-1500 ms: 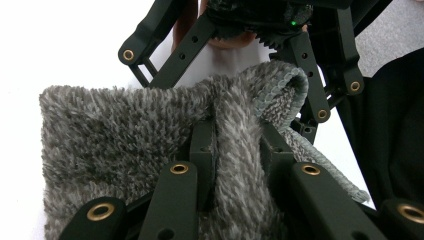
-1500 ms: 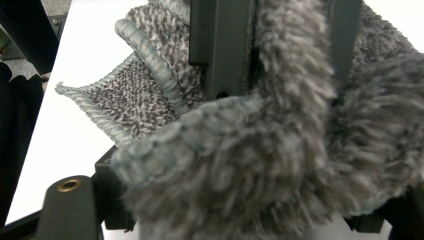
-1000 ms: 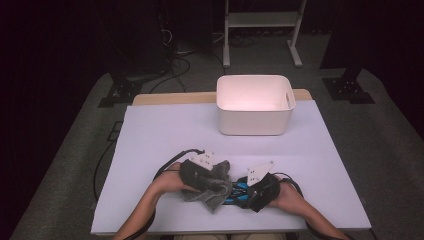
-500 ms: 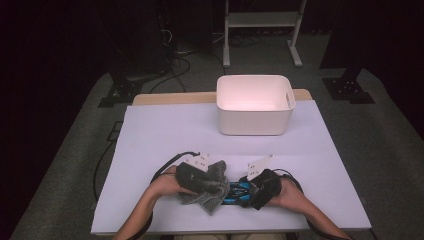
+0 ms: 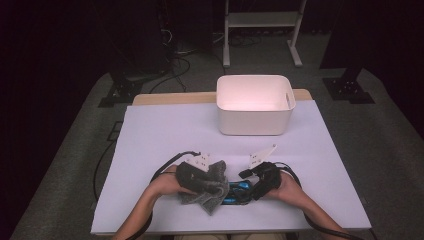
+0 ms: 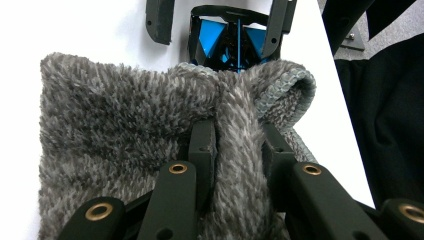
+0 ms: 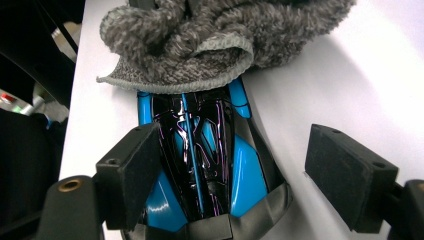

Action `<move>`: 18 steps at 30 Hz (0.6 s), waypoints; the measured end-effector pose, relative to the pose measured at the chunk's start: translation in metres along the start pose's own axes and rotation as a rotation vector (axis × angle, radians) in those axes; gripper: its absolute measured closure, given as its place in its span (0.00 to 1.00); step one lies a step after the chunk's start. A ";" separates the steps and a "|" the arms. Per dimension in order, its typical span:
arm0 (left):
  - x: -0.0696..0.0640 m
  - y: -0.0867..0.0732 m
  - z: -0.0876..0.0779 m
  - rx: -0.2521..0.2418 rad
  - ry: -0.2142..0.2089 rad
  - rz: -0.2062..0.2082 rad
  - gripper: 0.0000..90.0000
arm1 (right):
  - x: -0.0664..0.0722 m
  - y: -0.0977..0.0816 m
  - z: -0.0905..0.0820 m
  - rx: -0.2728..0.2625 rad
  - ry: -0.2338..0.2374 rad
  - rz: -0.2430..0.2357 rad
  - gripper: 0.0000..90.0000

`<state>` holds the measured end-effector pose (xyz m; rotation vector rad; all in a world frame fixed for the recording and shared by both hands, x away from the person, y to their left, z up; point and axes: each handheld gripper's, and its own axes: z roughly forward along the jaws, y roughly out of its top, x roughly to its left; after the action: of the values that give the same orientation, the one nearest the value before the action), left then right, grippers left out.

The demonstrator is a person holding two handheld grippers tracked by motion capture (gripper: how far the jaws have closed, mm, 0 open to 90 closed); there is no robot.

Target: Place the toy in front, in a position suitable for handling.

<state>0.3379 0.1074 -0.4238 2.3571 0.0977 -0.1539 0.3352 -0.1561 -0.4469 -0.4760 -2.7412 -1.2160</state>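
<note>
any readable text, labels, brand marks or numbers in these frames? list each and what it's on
None readable.
Glossy blue and black toy car: purple line patterning, no letters or numbers.
Fluffy grey cloth: no tag or print visible.
White plastic bin: plain walls, no label.
White table sheet: blank.
Left gripper, shut on the cloth, and right gripper, jaws apart either side of the car: black pads, brass rivets, no markings.

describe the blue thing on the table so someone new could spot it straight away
On the white table, look at the near edge, well in front of the white bin. There, between the person's two hands, lies a glossy blue and black toy car. A fluffy grey cloth, pinched in the left tool, is draped over one end; the car is the only shiny, coloured thing there.
</note>
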 end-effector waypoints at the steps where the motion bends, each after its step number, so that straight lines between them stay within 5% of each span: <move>1: 0.000 0.000 0.000 -0.001 -0.001 -0.001 0.81 | -0.001 -0.001 0.000 0.001 0.007 0.014 0.25; 6: 0.000 0.003 -0.004 -0.002 0.001 0.004 0.81 | -0.007 -0.007 0.002 -0.010 0.096 0.102 0.36; 9: 0.000 0.005 -0.007 -0.008 0.005 -0.002 0.81 | -0.005 -0.007 0.001 -0.014 0.087 0.106 0.37; 18: 0.005 0.010 -0.008 -0.024 -0.004 -0.066 0.74 | 0.014 -0.004 -0.001 -0.030 -0.013 -0.019 0.40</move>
<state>0.3444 0.1059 -0.4121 2.3307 0.1742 -0.1883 0.3205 -0.1554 -0.4460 -0.4631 -2.7477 -1.2652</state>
